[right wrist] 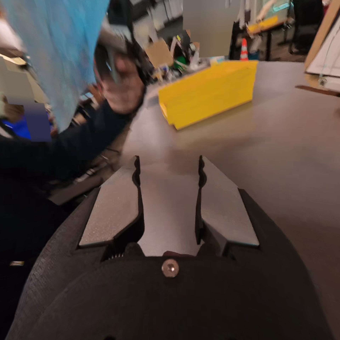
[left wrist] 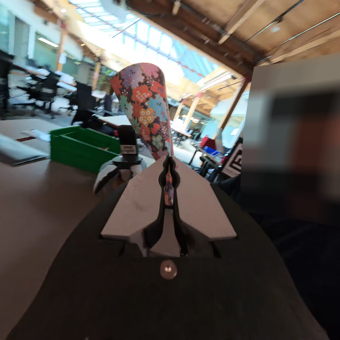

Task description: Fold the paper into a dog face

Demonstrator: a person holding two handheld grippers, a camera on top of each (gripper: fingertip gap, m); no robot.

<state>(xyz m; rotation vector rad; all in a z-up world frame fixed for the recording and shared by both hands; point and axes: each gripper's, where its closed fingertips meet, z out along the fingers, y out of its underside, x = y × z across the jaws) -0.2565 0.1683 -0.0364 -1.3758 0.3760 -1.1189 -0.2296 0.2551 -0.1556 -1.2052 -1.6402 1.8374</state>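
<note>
My left gripper point(left wrist: 168, 158) is shut on a corner of the paper point(left wrist: 143, 106), a sheet with a bright flower print. It holds the sheet up in the air, where the sheet curves upward and away. In the right wrist view the paper's pale blue back point(right wrist: 55, 55) hangs blurred at the upper left, with the left gripper point(right wrist: 114, 38) and the hand point(right wrist: 123, 88) holding it beside it. My right gripper point(right wrist: 168, 158) is open and empty, low over the brown table point(right wrist: 257, 147), apart from the paper.
A green bin point(left wrist: 81, 147) stands on the table to the left, with a black device on a small stand point(left wrist: 127, 141) beside it. A yellow bin point(right wrist: 207, 93) stands ahead of the right gripper. A dark sleeve point(right wrist: 64, 156) crosses the left side. Boards point(right wrist: 323, 55) lean at far right. The grippers' ends are close to 15 cm from one another.
</note>
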